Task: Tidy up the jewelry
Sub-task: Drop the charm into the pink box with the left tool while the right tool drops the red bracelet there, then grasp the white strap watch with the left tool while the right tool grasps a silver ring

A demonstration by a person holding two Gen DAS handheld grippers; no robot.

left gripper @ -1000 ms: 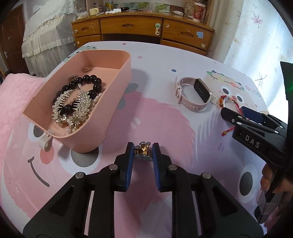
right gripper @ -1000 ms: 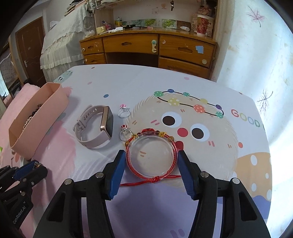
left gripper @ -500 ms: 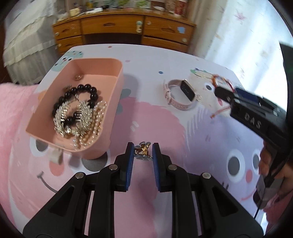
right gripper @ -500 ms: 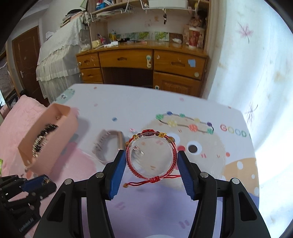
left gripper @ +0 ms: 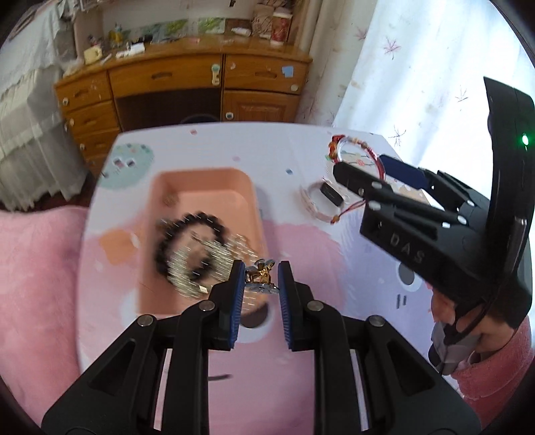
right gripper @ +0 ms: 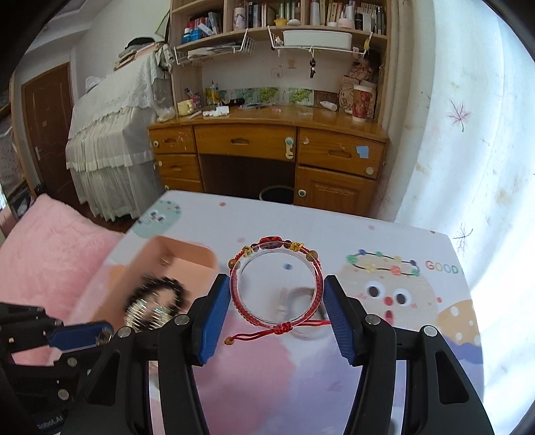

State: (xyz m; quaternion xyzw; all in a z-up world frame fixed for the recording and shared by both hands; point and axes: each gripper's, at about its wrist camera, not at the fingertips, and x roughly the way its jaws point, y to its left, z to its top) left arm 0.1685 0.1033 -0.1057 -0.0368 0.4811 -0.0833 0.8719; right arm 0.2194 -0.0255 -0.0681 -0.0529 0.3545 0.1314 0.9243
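A lived-in bedroom is shown: a lace-covered bed (right gripper: 110,134) at left, a wooden dresser (right gripper: 267,157) at centre, and crowded bookshelves (right gripper: 277,23) above it.

Red cord bracelet (right gripper: 277,287) and gold brooch (left gripper: 260,277) held above pink box (left gripper: 207,187).

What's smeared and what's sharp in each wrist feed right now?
Left wrist view: pink tray and its beads are motion-blurred; the left claw and its gold charm stay crisp. Right wrist view: tray and watch smear; the right claw and red bracelet are sharp; curtain glare at right.
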